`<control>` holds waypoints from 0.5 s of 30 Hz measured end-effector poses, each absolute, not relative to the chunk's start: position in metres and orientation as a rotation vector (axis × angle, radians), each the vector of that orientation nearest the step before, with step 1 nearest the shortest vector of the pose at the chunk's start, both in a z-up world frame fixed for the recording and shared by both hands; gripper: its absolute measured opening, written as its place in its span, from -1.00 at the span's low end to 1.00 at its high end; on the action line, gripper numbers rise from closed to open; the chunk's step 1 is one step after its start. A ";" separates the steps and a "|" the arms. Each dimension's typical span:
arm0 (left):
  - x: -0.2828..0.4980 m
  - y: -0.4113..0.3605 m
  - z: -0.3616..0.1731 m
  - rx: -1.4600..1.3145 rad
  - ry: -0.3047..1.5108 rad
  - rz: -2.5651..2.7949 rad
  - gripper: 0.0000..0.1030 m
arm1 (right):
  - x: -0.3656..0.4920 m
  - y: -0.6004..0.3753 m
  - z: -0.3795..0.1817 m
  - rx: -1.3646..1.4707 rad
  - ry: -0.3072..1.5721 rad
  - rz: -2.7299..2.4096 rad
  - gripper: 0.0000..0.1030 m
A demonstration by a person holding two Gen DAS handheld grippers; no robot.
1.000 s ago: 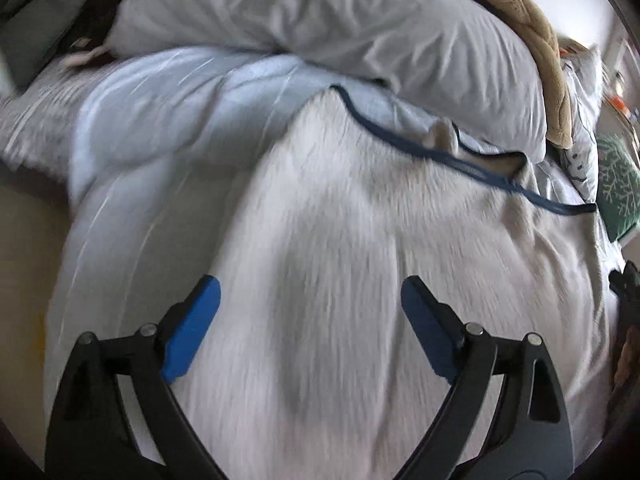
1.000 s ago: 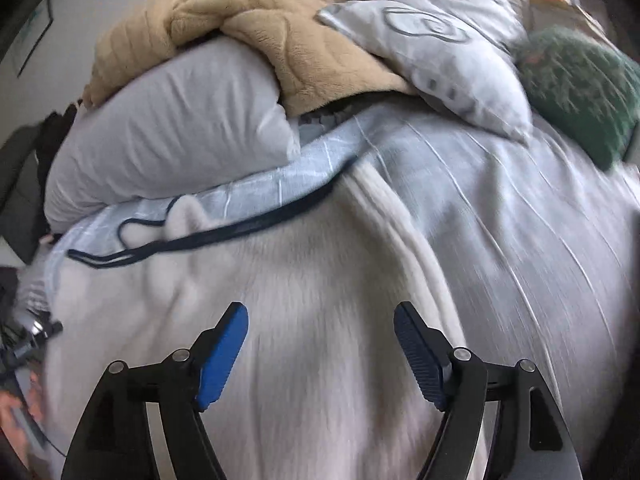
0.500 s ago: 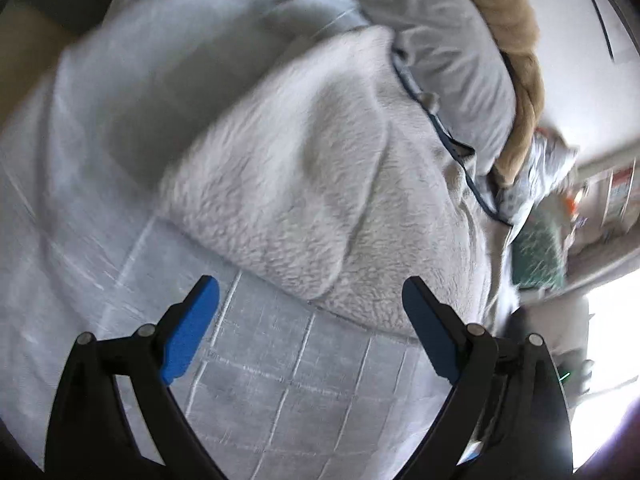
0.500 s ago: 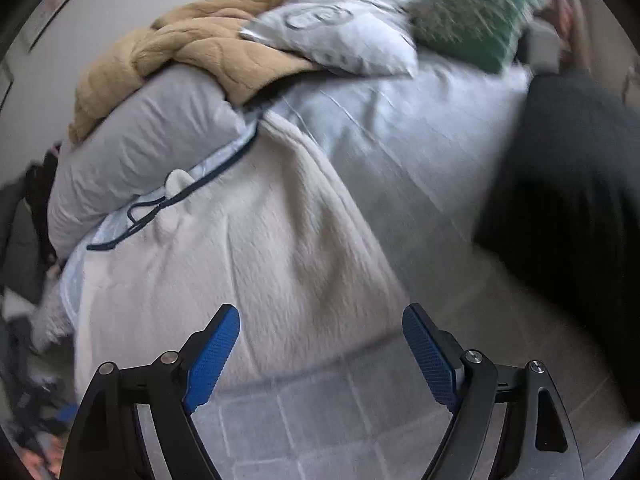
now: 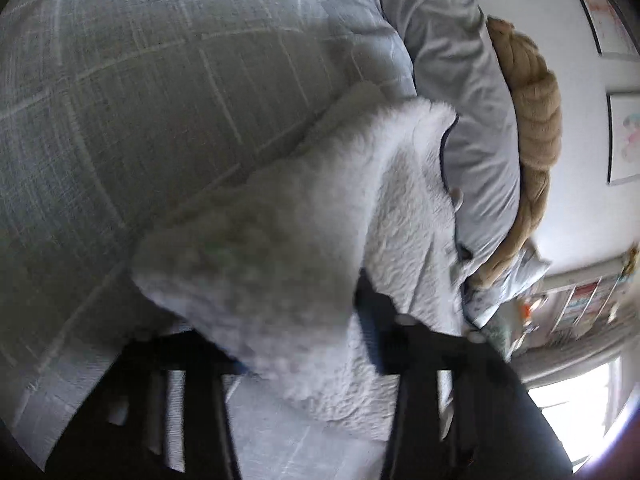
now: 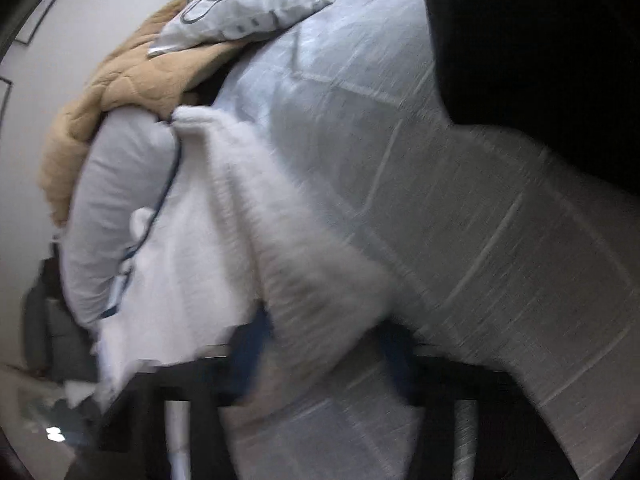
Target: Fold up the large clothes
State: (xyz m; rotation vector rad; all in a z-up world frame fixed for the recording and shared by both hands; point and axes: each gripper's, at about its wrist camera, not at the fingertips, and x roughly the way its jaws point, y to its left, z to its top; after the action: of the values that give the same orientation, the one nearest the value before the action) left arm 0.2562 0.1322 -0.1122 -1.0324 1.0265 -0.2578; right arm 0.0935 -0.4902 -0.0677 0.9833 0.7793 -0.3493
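A large white fleece garment (image 5: pixel 320 216) with a dark blue trim lies on a grey checked bedspread (image 5: pixel 140 80). In the left wrist view my left gripper (image 5: pixel 304 344) has a bottom corner of the fleece between its fingers, which are partly hidden by the cloth. In the right wrist view the fleece (image 6: pixel 248 240) runs toward the pillows, and my right gripper (image 6: pixel 320 356) has the other bottom corner between its blue pads. Both views are blurred by motion. The jaws stand narrower than before.
A grey pillow (image 5: pixel 472 120) and a tan quilted blanket (image 5: pixel 536 128) are piled at the head of the bed. A patterned cushion (image 6: pixel 248 4) lies behind. A dark shape (image 6: pixel 540 40) fills the upper right of the right wrist view. Shelves (image 5: pixel 580 304) stand by the wall.
Both grippers dropped to the fleece's near edge and closed on its bottom corners. The corners now rise off the bedspread.
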 end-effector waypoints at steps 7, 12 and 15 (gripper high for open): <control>0.237 0.141 -0.037 -0.904 0.917 -0.368 -0.45 | 0.087 -0.469 -0.010 0.865 0.744 -0.315 -0.65; 0.204 0.164 -0.005 -0.817 0.923 -0.418 -0.45 | 0.058 -0.451 0.020 0.764 0.768 -0.286 -0.65; 0.189 0.177 -0.014 -0.815 0.962 -0.402 -0.44 | 0.042 -0.445 0.013 0.772 0.845 -0.279 -0.63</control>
State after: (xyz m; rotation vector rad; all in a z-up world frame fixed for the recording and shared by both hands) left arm 0.1886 0.1773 -0.0139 -0.8150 0.9615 -0.4020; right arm 0.0420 -0.4447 0.0134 0.7716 0.8450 -0.2786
